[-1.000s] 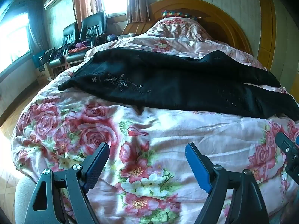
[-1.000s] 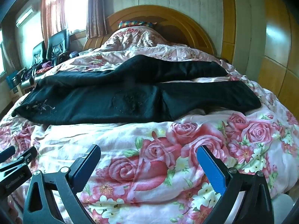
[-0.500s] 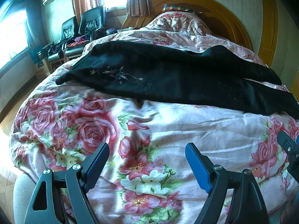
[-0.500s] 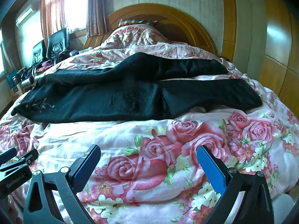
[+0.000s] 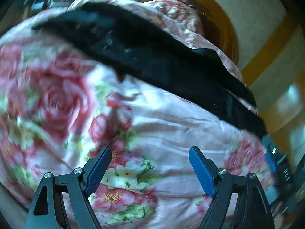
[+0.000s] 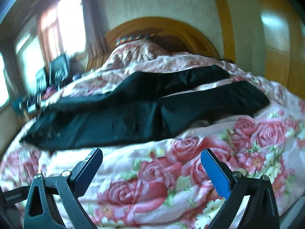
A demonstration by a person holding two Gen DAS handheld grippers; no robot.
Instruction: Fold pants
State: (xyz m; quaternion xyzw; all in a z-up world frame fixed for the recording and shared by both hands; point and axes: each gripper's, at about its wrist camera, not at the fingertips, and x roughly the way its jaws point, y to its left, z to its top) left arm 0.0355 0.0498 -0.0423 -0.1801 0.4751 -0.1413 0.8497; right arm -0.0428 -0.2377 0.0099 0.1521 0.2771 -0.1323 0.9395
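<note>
Your left tongs point(image 5: 148, 168) and right tongs point(image 6: 151, 171) gaped empty, the black pants point(image 6: 144, 112) lying crosswise ahead on the floral quilt point(image 6: 152, 171), nearer neither.

No readable text

At 4 o'clock in the left wrist view, pale marks sit on the right tool point(image 5: 286, 173), too blurred to read; the right wrist view shows no legible lettering at all.

Beyond the tongs, black cloth pants point(image 6: 118, 122) look faintly glossy on a satiny floral quilt point(image 6: 152, 171); varnished wood headboard point(image 6: 190, 32) behind.
</note>
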